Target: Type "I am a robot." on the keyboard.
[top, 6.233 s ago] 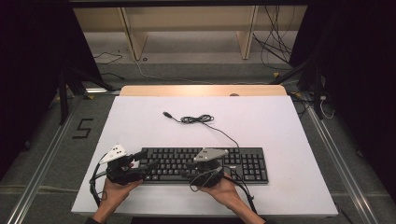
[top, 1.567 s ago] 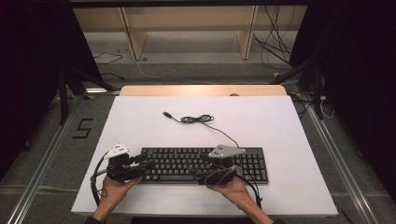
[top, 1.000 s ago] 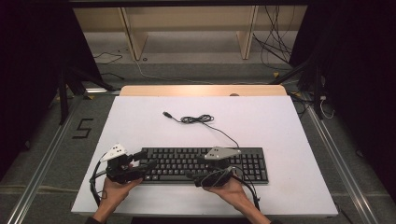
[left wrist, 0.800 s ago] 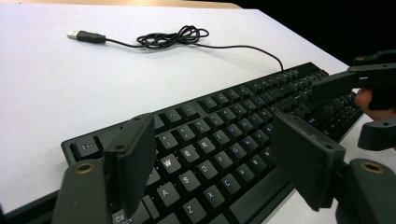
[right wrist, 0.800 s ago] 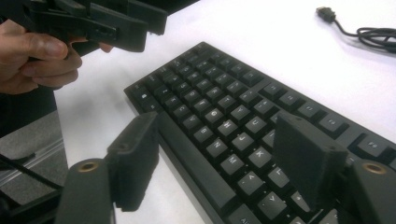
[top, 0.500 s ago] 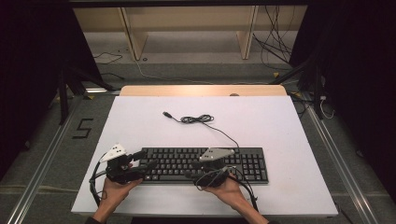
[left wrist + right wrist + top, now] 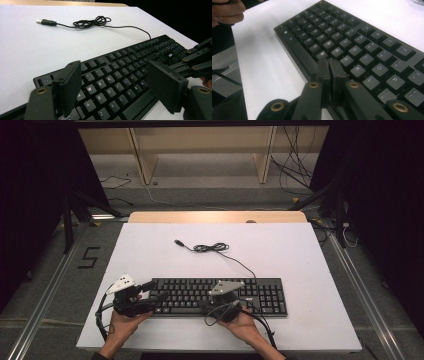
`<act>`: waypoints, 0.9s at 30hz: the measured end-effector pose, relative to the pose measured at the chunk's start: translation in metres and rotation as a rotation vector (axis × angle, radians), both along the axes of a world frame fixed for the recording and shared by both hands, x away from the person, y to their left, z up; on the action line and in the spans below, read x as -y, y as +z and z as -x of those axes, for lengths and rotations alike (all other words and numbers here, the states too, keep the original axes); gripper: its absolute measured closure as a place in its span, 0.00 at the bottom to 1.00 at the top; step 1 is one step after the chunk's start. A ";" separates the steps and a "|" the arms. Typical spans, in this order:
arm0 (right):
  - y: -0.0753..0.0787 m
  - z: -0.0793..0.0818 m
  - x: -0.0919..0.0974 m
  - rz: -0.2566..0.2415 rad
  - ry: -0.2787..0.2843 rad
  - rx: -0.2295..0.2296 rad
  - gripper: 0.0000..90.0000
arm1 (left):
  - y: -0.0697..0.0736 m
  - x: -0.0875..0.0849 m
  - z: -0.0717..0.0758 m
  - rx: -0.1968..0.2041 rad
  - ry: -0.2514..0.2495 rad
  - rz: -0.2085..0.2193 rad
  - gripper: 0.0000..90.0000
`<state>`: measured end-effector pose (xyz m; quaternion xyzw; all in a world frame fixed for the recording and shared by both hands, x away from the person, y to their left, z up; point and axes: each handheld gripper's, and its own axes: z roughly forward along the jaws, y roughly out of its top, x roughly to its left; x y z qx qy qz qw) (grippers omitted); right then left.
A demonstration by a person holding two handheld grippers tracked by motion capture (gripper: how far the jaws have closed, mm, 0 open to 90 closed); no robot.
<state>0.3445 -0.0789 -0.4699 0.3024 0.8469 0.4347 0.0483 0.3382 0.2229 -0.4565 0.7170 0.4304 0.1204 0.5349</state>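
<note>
A black keyboard (image 7: 220, 296) lay flat near the front edge of the white worktop (image 7: 300, 255), its long side running across the person's front. From its far edge a thin black cable (image 7: 212, 248) ran out over the worktop, gathered into a loose tangle, and ended in a USB plug (image 7: 45, 22) lying apart from everything else. The left tool (image 7: 152, 295) hovered at the keyboard's left end, held in the left hand (image 7: 122, 322); in the left gripper view its two black jaws stood spread wide, with the letter keys on that side visible between them and nothing pinched. The right tool (image 7: 204, 305) sat over the middle of the keyboard near its front edge, held in the right hand (image 7: 242, 322). Its jaws had just been closing, and in the right gripper view they stood pressed together with nothing between them, their tips down at the bottom letter row just by the B key (image 7: 322, 55) and the space bar (image 7: 300, 56); whether they actually touched a key could not be told. In that same view the fingers of the left hand showed at the top left corner, beyond the keyboard's far end.
</note>
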 end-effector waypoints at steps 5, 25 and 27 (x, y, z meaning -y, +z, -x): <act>-0.003 0.000 -0.002 0.023 0.004 -0.008 1.00 | 0.000 0.000 0.000 0.007 -0.001 0.005 0.31; -0.012 0.001 -0.007 0.082 -0.009 -0.012 1.00 | 0.000 0.000 0.000 0.005 0.001 -0.002 0.31; -0.010 0.001 -0.005 0.065 -0.012 -0.006 0.98 | 0.000 -0.001 -0.001 0.003 0.001 -0.006 0.31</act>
